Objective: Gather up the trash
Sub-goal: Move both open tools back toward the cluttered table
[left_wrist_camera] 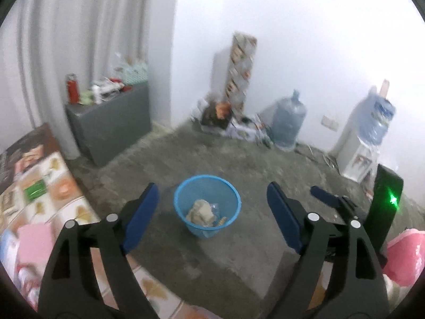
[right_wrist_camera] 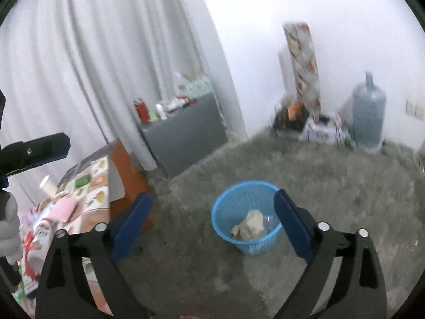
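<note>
**Blue bin loaded, both grippers empty above it**

Blue mesh trash basket (left_wrist_camera: 207, 204) stands on the grey concrete floor (left_wrist_camera: 239, 252), near you and just right of the table with the patterned cloth (left_wrist_camera: 39, 186). You hold both grippers angled down at it, so its open mouth sits framed between the fingers in each wrist view; I judge that is a drop position.

Left gripper (left_wrist_camera: 212, 207): jaws spread wide, nothing between them. Right gripper (right_wrist_camera: 212, 218): also released, nothing held.

Trash (left_wrist_camera: 200, 211): crumpled pale paper and a bit of clear wrapper lie at the basket's bottom. The basket is far from full. More clutter stays on the table at left.

Far wall: water jug (left_wrist_camera: 289, 122), grey cabinet (left_wrist_camera: 111, 122).
</note>
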Demonstrator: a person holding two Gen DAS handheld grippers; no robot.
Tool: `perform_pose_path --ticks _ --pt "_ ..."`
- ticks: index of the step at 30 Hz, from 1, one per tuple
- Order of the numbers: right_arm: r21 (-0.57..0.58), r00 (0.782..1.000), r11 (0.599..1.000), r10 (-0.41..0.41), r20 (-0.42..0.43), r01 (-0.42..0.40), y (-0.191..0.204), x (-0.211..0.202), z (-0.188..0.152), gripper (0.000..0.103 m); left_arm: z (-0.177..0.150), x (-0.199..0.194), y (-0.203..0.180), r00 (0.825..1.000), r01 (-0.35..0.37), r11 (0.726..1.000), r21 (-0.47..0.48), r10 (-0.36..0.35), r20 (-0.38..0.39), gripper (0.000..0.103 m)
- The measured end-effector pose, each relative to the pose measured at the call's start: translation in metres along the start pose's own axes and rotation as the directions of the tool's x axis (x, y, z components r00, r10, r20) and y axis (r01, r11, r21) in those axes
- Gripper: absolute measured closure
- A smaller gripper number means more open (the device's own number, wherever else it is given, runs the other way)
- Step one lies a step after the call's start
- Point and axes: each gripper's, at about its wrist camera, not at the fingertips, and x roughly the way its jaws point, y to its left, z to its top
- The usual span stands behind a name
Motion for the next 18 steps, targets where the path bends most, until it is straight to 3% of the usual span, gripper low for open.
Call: perform_pose_path --ticks 6,18 --pt "-0.023 1.0 1.0 -0.018 0.01 0.018 0.025 -0.039 0.003 0.009 -0.03 -0.081 0.01 0.985 -0.113 0.99 -0.087 0.123 0.118 0.02" --pt "-0.052 0.996 0.995 0.087 -0.005 -0.088 0.075 -0.077 0.004 0.009 -0.081 -0.188 0.055 0.934 -0.25 0.932 -0.263 0.304 0.188 0.02"
